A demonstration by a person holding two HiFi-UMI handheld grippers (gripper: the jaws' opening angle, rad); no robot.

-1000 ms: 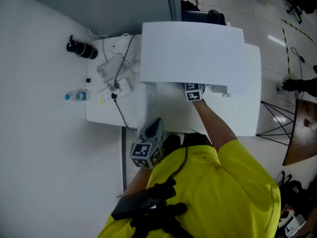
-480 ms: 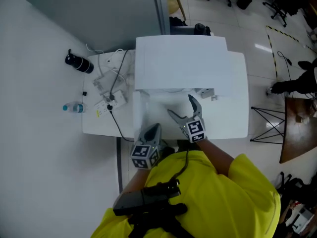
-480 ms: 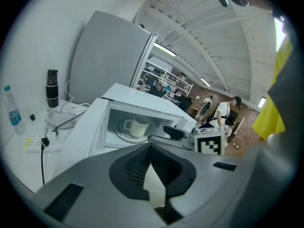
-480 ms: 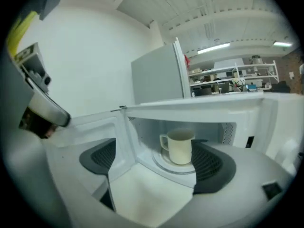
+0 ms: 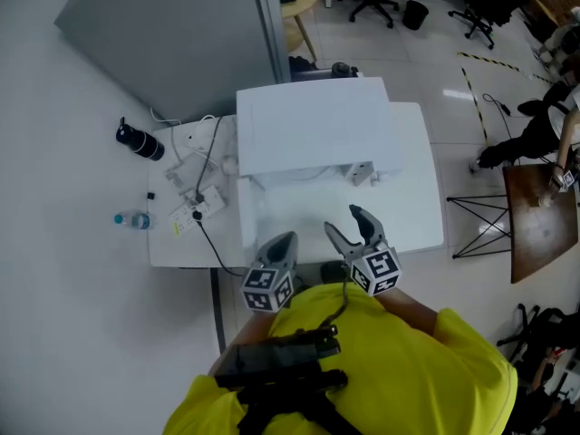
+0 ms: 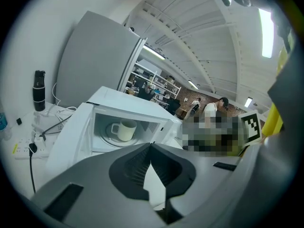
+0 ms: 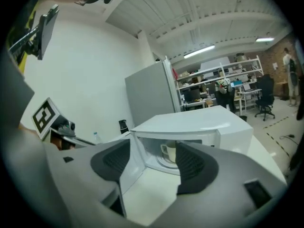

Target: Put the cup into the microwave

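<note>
The white cup (image 6: 124, 129) stands on the turntable inside the white microwave (image 5: 313, 125), handle to the left; it also shows as a cup (image 7: 168, 152) past my right jaws. The microwave door (image 6: 69, 137) hangs open to the left. My right gripper (image 5: 344, 220) hovers over the table in front of the oven, clear of the cup, its jaws apart and closing with nothing between them. My left gripper (image 5: 283, 239) sits near my body at the table's front edge, its jaws together and empty.
A black bottle (image 5: 138, 140), a water bottle (image 5: 131, 219) and a power strip with cables (image 5: 199, 198) lie on the white table (image 5: 417, 198) left of the microwave. A grey partition (image 5: 172, 43) stands behind. A brown table (image 5: 539, 225) is at the right.
My right gripper has drawn back out of the microwave opening toward my body and risen, with empty jaws now narrower than half a second ago. The left gripper has barely shifted.
</note>
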